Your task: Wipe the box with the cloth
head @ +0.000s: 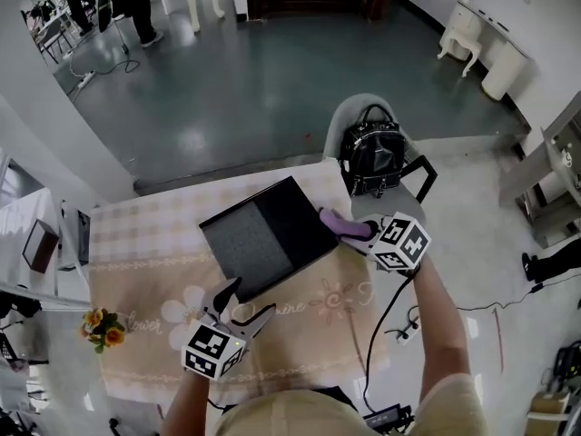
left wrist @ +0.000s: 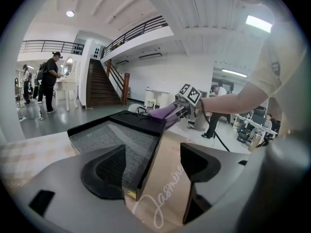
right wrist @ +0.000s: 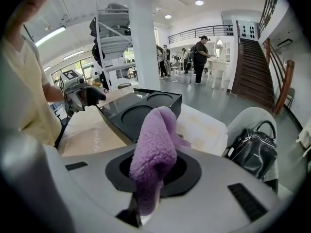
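A flat black box (head: 270, 235) lies on the beige tablecloth (head: 145, 280); its left half is grey and textured, its right half glossy black. My right gripper (head: 360, 233) is at the box's right corner, shut on a purple fleecy cloth (head: 339, 222) that touches the box's edge. In the right gripper view the cloth (right wrist: 154, 149) stands bunched between the jaws, with the box (right wrist: 141, 111) beyond it. My left gripper (head: 246, 301) is open at the box's near corner. In the left gripper view the box's edge (left wrist: 146, 154) runs between the jaws.
A black handbag (head: 374, 157) sits on a grey chair (head: 347, 116) just beyond the table's far right corner. Orange flowers (head: 102, 327) stand at the table's left edge. A cable (head: 390, 307) hangs off the right side. People stand far off on the grey floor.
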### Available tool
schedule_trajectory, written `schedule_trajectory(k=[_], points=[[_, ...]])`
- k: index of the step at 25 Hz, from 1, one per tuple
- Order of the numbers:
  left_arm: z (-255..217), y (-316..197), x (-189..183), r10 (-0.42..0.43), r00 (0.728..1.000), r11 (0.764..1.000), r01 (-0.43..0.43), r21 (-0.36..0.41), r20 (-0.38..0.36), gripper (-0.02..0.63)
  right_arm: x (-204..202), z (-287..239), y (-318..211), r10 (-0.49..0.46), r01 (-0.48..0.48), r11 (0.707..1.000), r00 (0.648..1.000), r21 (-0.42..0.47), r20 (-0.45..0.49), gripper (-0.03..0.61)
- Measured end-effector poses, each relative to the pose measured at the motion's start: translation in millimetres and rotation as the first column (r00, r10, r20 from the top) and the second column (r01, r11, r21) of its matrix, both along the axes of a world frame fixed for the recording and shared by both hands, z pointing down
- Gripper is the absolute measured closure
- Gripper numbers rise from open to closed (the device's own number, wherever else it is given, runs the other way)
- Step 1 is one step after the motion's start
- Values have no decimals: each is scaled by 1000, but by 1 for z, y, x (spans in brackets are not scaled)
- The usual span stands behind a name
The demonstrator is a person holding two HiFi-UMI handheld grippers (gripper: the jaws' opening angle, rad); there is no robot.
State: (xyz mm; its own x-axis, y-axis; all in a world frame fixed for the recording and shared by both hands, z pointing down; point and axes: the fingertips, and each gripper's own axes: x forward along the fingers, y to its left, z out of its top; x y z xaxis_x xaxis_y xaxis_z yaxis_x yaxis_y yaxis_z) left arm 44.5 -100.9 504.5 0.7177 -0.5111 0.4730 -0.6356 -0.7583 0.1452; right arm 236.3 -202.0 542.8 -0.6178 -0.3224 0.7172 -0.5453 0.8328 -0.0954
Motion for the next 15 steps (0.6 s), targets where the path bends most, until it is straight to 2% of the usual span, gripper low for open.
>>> schedule_trajectory(k=[6,11,15], points=[[-8,0,-10,22,998,1000,-23,-14,-61,248,-5,-17,15,11,-9,999,998,40,-67,512],[-7,-1,-15,29,998,999,-29,16,-56,247,-6,-52,9,29,-5,987,989,161,-148,512],[-7,-3,-23,21,998,1000,-19,21,-56,247,-36,-94,-12,-26,76,960,982,269,-186,512]])
